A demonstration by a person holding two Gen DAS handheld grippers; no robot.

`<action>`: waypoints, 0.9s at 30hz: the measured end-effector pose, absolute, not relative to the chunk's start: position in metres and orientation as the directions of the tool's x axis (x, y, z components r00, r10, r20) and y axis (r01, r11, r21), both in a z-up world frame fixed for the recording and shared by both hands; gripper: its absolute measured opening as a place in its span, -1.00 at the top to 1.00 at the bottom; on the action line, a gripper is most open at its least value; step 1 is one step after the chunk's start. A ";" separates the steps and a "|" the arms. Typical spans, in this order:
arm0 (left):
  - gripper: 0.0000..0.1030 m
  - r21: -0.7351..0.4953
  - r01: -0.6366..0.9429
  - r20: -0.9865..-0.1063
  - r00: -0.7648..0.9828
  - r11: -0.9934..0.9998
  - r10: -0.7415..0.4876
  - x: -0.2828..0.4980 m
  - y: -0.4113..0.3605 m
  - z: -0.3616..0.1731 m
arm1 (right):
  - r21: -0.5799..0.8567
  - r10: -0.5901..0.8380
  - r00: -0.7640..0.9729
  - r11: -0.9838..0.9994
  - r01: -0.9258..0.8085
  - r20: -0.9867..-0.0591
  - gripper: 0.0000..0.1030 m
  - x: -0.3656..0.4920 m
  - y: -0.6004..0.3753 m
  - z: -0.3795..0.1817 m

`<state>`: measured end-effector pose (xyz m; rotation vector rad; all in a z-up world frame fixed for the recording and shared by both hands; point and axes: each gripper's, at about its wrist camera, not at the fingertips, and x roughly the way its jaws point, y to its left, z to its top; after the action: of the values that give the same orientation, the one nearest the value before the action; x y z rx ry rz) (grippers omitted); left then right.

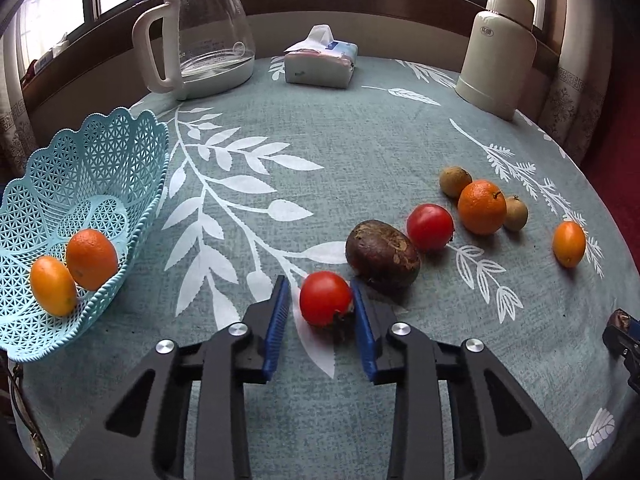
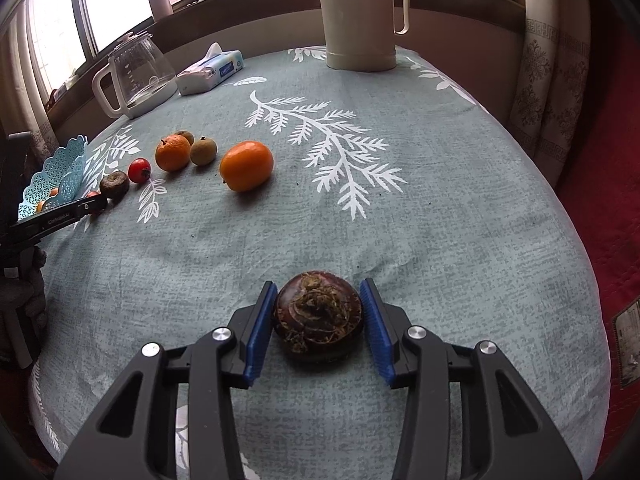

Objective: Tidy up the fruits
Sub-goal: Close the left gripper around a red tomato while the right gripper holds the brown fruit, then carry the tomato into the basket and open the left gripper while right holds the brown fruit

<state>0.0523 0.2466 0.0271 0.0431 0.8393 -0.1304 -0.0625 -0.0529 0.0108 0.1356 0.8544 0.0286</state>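
My left gripper is open around a red fruit on the tablecloth; the right pad touches it and a gap shows at the left pad. A light blue lattice basket at the left holds two orange fruits. Behind the red fruit lie a dark brown fruit, another red one, an orange, two small brownish fruits and a small orange fruit. My right gripper is shut on a dark brown round fruit resting on the cloth, both pads against it.
A glass kettle, a tissue pack and a cream thermos jug stand along the far side by the window. The round table's edge drops off at the right beside a red cover.
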 end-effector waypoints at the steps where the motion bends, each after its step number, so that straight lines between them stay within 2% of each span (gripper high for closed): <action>1: 0.50 -0.012 0.134 -0.743 0.662 0.991 -0.099 0.051 0.246 0.027 | 0.131 0.080 0.657 0.991 0.029 -0.750 0.14 -0.062 -0.053 0.011; 27: 0.51 -0.076 0.041 -0.679 0.730 0.996 -0.082 0.010 0.280 0.049 | 0.130 0.074 0.662 0.991 0.036 -0.746 0.18 -0.064 -0.055 0.013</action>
<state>0.0103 0.2798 0.0492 -0.0566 0.7502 -0.0675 -0.0642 -0.0554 0.0125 0.1376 0.8481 0.0214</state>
